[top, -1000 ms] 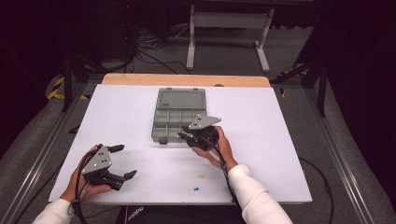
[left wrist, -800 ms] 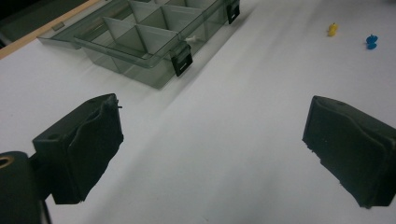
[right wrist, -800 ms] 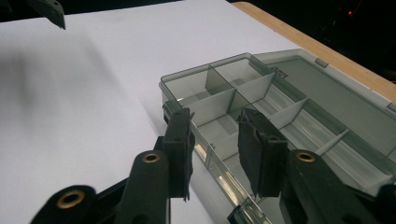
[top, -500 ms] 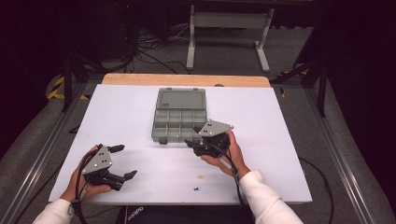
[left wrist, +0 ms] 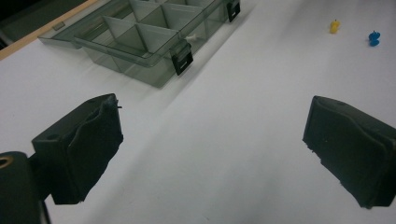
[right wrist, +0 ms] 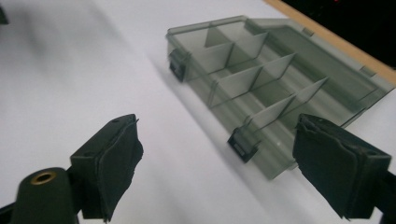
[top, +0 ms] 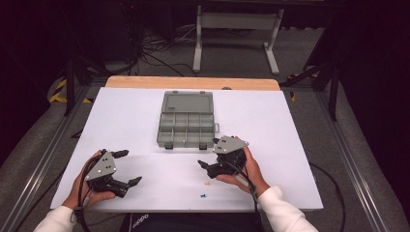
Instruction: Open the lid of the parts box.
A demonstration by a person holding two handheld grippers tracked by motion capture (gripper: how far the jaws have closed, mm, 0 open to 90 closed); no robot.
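While the right gripper (top: 209, 159) hovers with jaws just opened wide and nothing between them, the left gripper (top: 126, 167) rests near the table's front edge, jaws likewise spread and empty. Just beside the right gripper lie a yellow pushpin (top: 208, 183) and a blue pushpin (top: 203, 195). Just beyond its jaws stands the open grey compartment box (top: 186, 126) on the white table (top: 130, 111).
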